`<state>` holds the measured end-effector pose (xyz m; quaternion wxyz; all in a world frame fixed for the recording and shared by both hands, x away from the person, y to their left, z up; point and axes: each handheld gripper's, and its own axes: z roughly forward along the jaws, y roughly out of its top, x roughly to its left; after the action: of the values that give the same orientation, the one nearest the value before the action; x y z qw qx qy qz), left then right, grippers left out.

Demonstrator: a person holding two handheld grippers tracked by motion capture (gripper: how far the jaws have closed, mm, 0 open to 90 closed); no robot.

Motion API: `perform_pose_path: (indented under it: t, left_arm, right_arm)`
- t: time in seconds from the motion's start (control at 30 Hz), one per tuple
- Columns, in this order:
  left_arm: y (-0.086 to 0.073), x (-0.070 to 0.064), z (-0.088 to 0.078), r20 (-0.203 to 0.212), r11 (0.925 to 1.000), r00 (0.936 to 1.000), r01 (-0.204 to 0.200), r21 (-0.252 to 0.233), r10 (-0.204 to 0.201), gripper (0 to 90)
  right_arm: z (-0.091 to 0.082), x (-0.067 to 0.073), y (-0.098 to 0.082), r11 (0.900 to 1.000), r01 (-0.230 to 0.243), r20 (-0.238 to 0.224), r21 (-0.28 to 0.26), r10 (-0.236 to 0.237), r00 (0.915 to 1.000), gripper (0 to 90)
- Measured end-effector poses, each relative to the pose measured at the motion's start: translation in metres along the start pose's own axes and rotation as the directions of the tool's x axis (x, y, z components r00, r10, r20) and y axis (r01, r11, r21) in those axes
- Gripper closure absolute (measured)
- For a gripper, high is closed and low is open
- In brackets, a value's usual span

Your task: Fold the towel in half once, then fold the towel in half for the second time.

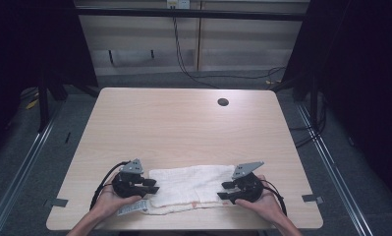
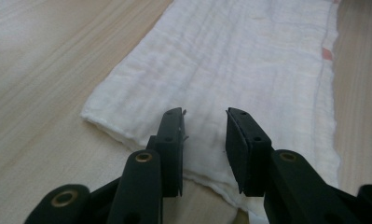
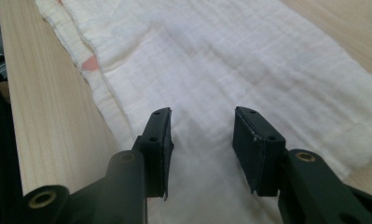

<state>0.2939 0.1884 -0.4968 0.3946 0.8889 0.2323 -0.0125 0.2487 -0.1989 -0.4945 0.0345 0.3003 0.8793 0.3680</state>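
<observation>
High view: white cloth (image 1: 193, 189) lies folded into a strip; left gripper (image 1: 152, 186) and right gripper (image 1: 225, 191) jaws parted, holding nothing; further folds probably remain.

Folded white cloth (image 1: 191, 189) lying flat at the near edge of the table.

The cloth is white, with a woven, slightly crinkled texture, folded into a long rectangular band of several layers whose edges show at both short ends. It runs left to right, parallel to the near table edge. A thin pale-red line and a small pink mark sit along its near long edge, where a lower layer protrudes slightly.
</observation>
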Motion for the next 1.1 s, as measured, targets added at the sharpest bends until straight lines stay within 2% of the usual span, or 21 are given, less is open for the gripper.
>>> perform_pose_path:
  t: [0.07,0.1,0.2,0.27,0.33,0.43,0.47,0.53,0.57,0.63,0.7,0.77,0.83,0.9,0.93,1.0,1.1]
  left_arm:
    - [0.001,0.002,0.002,-0.005,0.9999,1.0,0.005,-0.011,-0.005,66.6]
    - [0.002,0.003,0.003,-0.011,1.0,0.9999,0.0,-0.007,0.0,65.9]
    - [0.005,0.004,0.007,-0.013,0.9999,0.9999,0.001,-0.01,-0.001,64.1]
    - [0.008,0.004,0.009,-0.015,1.0,0.9999,0.003,-0.009,-0.004,62.7]
    - [0.012,0.002,0.013,-0.012,1.0,0.9999,-0.01,0.0,0.01,61.6]
    - [0.016,-0.003,0.019,-0.005,1.0,1.0,-0.006,-0.005,0.006,63.5]
    - [0.018,-0.005,0.019,-0.007,0.9999,0.9999,-0.009,0.01,0.009,64.3]
    - [0.019,-0.008,0.021,0.036,0.9999,0.9993,-0.005,0.011,0.004,63.3]
    - [0.02,-0.01,0.021,0.028,0.9998,0.9996,-0.01,0.019,0.01,62.4]
    - [0.021,-0.011,0.019,0.038,1.0,0.9993,-0.001,0.003,0.001,60.6]
    - [0.023,-0.01,0.014,0.041,0.9998,0.9991,0.008,-0.017,-0.007,59.2]
    - [0.026,-0.004,0.007,0.042,0.9983,0.9986,0.034,-0.046,-0.032,56.7]
    - [0.027,0.001,0.002,0.032,0.9966,0.9986,0.044,-0.07,-0.042,51.8]
    - [0.029,0.01,-0.002,0.011,0.9954,0.9986,0.052,-0.08,-0.052,51.5]
    - [0.029,0.015,-0.002,0.016,0.9947,0.9976,0.068,-0.077,-0.067,52.3]
    - [0.03,0.018,-0.002,0.008,0.9959,0.9979,0.065,-0.063,-0.064,52.1]
    - [0.037,0.023,-0.001,0.007,0.9955,0.9979,0.065,-0.069,-0.064,51.6]
  right_arm:
    - [0.0,0.0,-0.002,1.0,-0.006,-0.001,-0.009,0.006,1.0,57.7]
    - [-0.001,0.0,-0.003,1.0,0.003,0.012,-0.005,-0.003,0.9999,59.6]
    - [-0.004,0.002,-0.006,0.999,0.035,0.061,-0.002,-0.035,0.9975,70.6]
    - [-0.007,0.002,-0.009,0.999,0.043,0.091,0.002,-0.043,0.9949,81.4]
    - [-0.014,-0.005,-0.016,1.0,0.007,0.073,-0.007,-0.007,0.9973,85.2]
    - [-0.02,-0.008,-0.021,1.0,-0.009,0.08,-0.003,0.01,0.9967,85.5]
    - [-0.022,-0.008,-0.022,1.0,-0.009,0.083,0.0,0.009,0.9965,85.4]
    - [-0.025,-0.008,-0.025,1.0,-0.023,0.076,0.003,0.023,0.9968,83.7]
    - [-0.026,-0.009,-0.027,1.0,-0.03,0.066,-0.004,0.03,0.9973,79.1]
    - [-0.03,-0.008,-0.028,0.999,-0.032,0.059,-0.018,0.033,0.9977,73.3]
    - [-0.036,-0.007,-0.027,0.997,-0.053,0.048,-0.061,0.056,0.9973,70.1]
    - [-0.04,-0.004,-0.024,0.994,-0.06,0.038,-0.094,0.063,0.9972,66.9]
    - [-0.04,-0.001,-0.02,0.992,-0.069,0.025,-0.11,0.072,0.9971,63.4]
    - [-0.038,0.001,-0.015,0.989,-0.073,0.023,-0.127,0.076,0.9968,62.0]
    - [-0.036,0.003,-0.012,0.988,-0.073,0.013,-0.133,0.075,0.9971,60.0]
    - [-0.032,0.007,-0.007,0.987,-0.075,0.007,-0.14,0.077,0.997,59.0]
    - [-0.024,0.014,0.002,0.99,-0.055,-0.022,-0.13,0.052,0.9984,57.8]
